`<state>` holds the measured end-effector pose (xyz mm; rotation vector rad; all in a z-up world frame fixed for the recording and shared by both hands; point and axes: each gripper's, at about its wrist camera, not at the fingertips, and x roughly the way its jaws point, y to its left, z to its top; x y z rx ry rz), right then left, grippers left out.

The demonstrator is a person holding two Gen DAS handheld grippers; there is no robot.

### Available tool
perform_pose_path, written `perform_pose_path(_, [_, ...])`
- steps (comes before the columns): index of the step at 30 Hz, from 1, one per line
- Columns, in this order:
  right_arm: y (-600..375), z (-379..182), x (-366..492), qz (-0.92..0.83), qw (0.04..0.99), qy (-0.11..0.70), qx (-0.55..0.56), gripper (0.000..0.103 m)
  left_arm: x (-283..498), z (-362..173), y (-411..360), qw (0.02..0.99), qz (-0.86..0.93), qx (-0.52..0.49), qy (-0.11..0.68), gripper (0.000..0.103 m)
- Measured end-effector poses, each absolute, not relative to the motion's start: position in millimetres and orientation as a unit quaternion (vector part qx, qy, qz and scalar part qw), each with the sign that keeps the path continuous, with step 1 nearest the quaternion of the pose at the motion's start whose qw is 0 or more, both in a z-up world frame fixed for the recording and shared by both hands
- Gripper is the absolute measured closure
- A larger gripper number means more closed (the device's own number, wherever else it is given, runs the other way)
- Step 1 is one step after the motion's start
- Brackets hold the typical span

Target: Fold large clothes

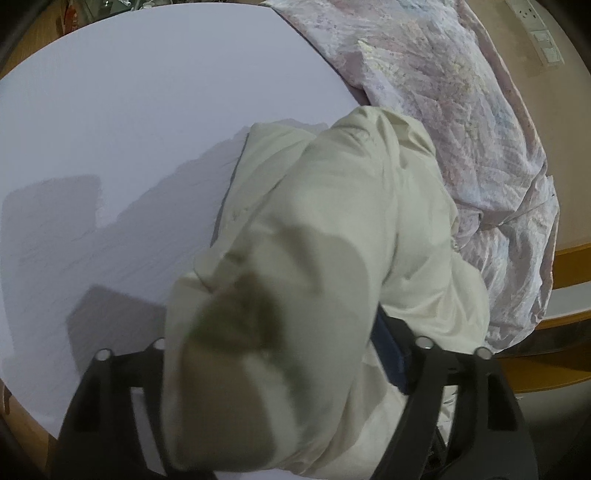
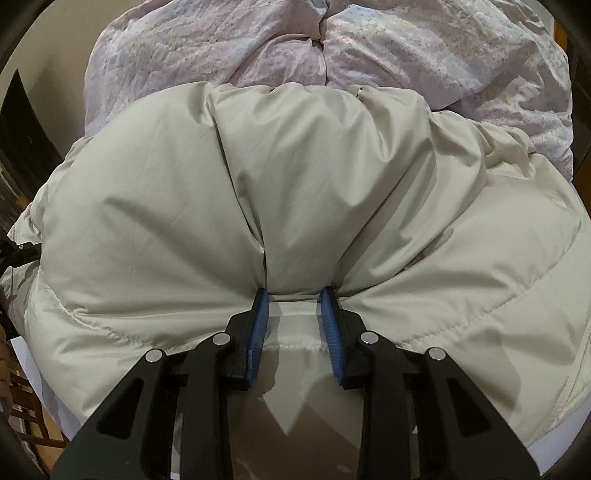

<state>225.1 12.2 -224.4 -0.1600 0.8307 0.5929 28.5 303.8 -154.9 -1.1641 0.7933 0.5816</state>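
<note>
Left wrist view showed one cream padded jacket (image 1: 332,229) draped over the left gripper (image 1: 280,369) and running from 6 o'clock up to 1 o'clock. The fabric hid the left finger's tip and the gap between the fingers; only the blue pad (image 1: 388,354) of the right finger showed at 4 o'clock, touching the cloth. Whether this gripper was spread or clamped could not be told. One white table (image 1: 129,129) filled the frame from 8 to 12 o'clock, with the jacket lying partly on it. One pink-and-lilac quilt (image 1: 461,110) lay bunched at 1 to 3 o'clock, touching the jacket's far edge. A wall socket plate (image 1: 535,33) sat at 2 o'clock beyond the quilt.

Right wrist view showed the same jacket (image 2: 295,177) spread across the centre, a quilted seam running from 8 to 4 o'clock. The right gripper (image 2: 295,295) stood at 6 o'clock with two blue pads (image 2: 258,332) held partly apart, a fold of the jacket pinched between their tips. The quilt (image 2: 406,48) lay behind the jacket from 10 to 2 o'clock, in contact with it. A wooden chair (image 2: 22,398) showed at 8 o'clock, partly cut off by the frame edge.
</note>
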Motion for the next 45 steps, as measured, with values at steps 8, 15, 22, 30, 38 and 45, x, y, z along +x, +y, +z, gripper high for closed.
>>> perform_pose_path(8, [13.8, -225.9, 221.2, 0.279, 0.875, 0.387, -0.080, 0.071, 33.0, -124.7, 298.6, 0.757, 0.238, -0.503, 0.343, 0.073])
perform_pose_path(15, [14.4, -226.2, 222.2, 0.276, 0.876, 0.387, -0.082, 0.071, 47.2, -73.5, 276.1, 0.809, 0.185, -0.464, 0.311, 0.077])
perform_pose_path(22, [15.0, -225.1, 226.0, 0.272, 0.874, 0.396, -0.079, 0.071, 87.9, -11.2, 220.3, 0.879, 0.090, -0.365, 0.295, 0.077])
perform_pose_path(30, [5.7, -221.0, 238.2, 0.284, 0.862, 0.417, -0.058, 0.071, 131.2, 17.1, 163.1, 0.899, 0.014, -0.319, 0.299, 0.073])
perform_pose_path(38, [-34.5, -212.3, 252.5, 0.322, 0.832, 0.452, 0.005, 0.071, 146.9, 18.7, 142.4, 0.897, -0.001, -0.322, 0.304, 0.070])
perform_pose_path(45, [-78.2, -203.1, 241.1, 0.331, 0.836, 0.438, 0.017, 0.070, 164.2, 17.4, 107.0, 0.896, -0.026, -0.312, 0.316, 0.066])
